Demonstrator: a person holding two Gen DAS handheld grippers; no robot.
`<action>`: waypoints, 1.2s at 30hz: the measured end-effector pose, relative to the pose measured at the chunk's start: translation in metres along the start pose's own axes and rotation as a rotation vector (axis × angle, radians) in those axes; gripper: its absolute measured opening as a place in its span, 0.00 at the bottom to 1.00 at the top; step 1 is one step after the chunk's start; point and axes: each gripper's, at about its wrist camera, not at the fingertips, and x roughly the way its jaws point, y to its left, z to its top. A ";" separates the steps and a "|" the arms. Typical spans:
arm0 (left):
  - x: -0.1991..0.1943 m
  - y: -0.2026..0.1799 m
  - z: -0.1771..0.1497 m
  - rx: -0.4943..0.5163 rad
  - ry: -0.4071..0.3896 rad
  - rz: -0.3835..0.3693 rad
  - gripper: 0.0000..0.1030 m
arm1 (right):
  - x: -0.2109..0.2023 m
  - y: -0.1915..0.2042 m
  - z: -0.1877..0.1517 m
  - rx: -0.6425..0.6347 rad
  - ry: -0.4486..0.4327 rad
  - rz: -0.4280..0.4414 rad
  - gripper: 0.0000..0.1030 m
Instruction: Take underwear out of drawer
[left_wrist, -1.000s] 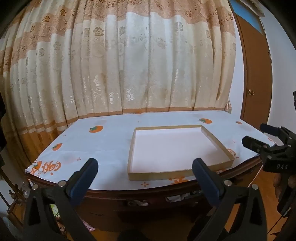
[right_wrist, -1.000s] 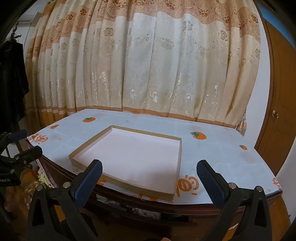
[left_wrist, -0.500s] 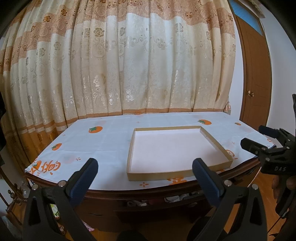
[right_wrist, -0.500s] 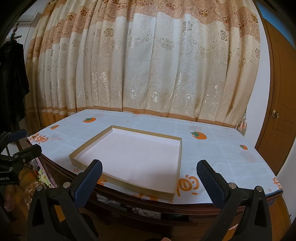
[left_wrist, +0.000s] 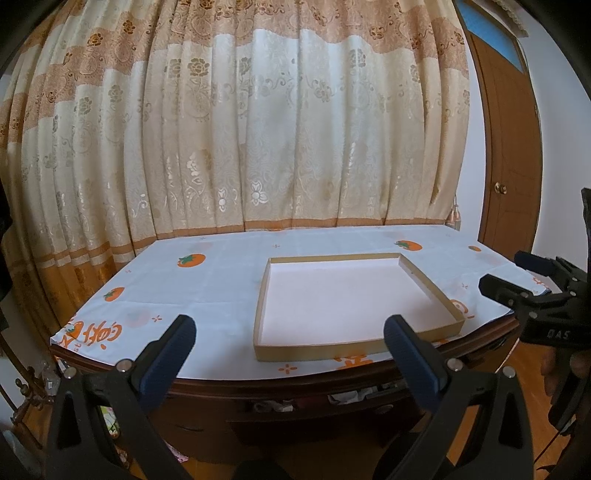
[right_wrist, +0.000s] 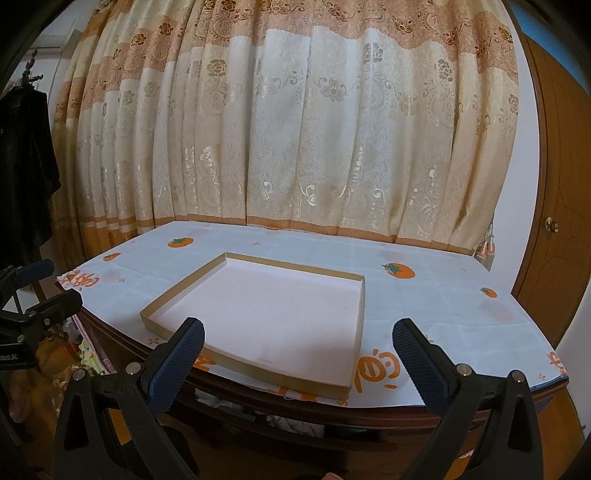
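Both grippers hang in front of the table, neither holding anything. The left gripper (left_wrist: 288, 343) fills the bottom of its own view with jaws spread wide; the right gripper (right_wrist: 297, 347) does the same in its view, also wide apart and empty.

On the table (left_wrist: 221, 280), mid-frame, lies a shallow tray (left_wrist: 354, 295) with nothing in it — probably where the clothes are meant to land. The drawer (right_wrist: 291, 417) sits just under the table edge, low in both views, ajar by a slit. Pale bunched cloth shows in that gap; this is likely the underwear (right_wrist: 295, 422), though it is too dim to be sure.

The step in hand looks like the approach — nothing is grasped yet. The next move calls for dropping one gripper to the drawer front and pulling it further open before reaching in for the cloth.
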 end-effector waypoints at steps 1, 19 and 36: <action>0.000 0.000 0.000 0.001 0.001 0.000 1.00 | 0.001 0.000 -0.001 0.001 0.000 0.001 1.00; 0.000 -0.002 0.000 0.004 -0.012 -0.010 1.00 | 0.018 -0.003 -0.003 0.019 -0.010 0.021 1.00; 0.017 0.008 -0.015 -0.006 0.021 -0.010 1.00 | 0.069 0.001 -0.017 -0.008 -0.091 0.114 1.00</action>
